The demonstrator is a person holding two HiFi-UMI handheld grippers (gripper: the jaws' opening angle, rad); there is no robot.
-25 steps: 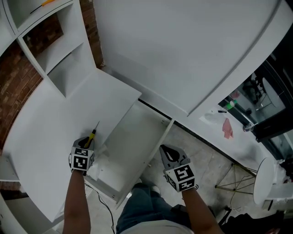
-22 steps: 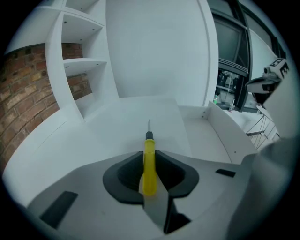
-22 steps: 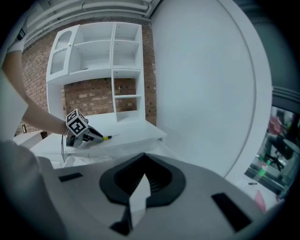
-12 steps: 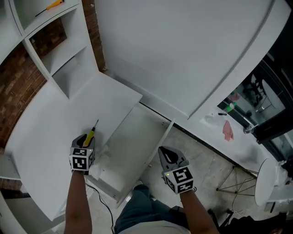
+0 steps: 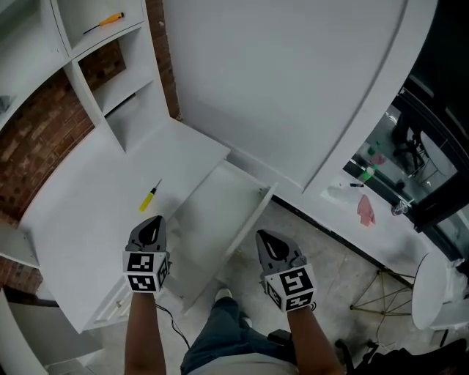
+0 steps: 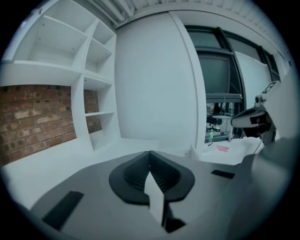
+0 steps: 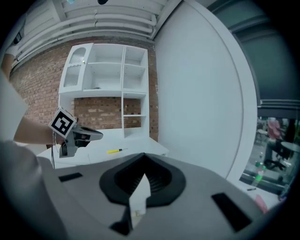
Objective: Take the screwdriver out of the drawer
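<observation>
A yellow-handled screwdriver (image 5: 150, 195) lies free on the white counter (image 5: 80, 220), to the left of the open drawer (image 5: 248, 221). It also shows in the right gripper view as the screwdriver (image 7: 115, 151), beyond the left gripper (image 7: 98, 134). My left gripper (image 5: 152, 225) hangs just short of the screwdriver, raised off the counter, shut and empty; its jaws meet at the left gripper tip (image 6: 150, 157). My right gripper (image 5: 271, 244) hovers over the drawer's right side, shut on nothing, jaws closed in its own view (image 7: 143, 159). The drawer's inside looks bare.
A white shelf unit (image 5: 102, 69) against a brick wall stands at the counter's far end, with an orange-handled tool (image 5: 107, 20) on one shelf. A large white curved panel (image 5: 293, 88) rises behind the drawer. A white table with a pink item (image 5: 364, 207) is at right.
The left gripper let go of the screwdriver, closed, and rose back towards me. The screwdriver now lies alone on the counter. The right gripper lifted a little.
</observation>
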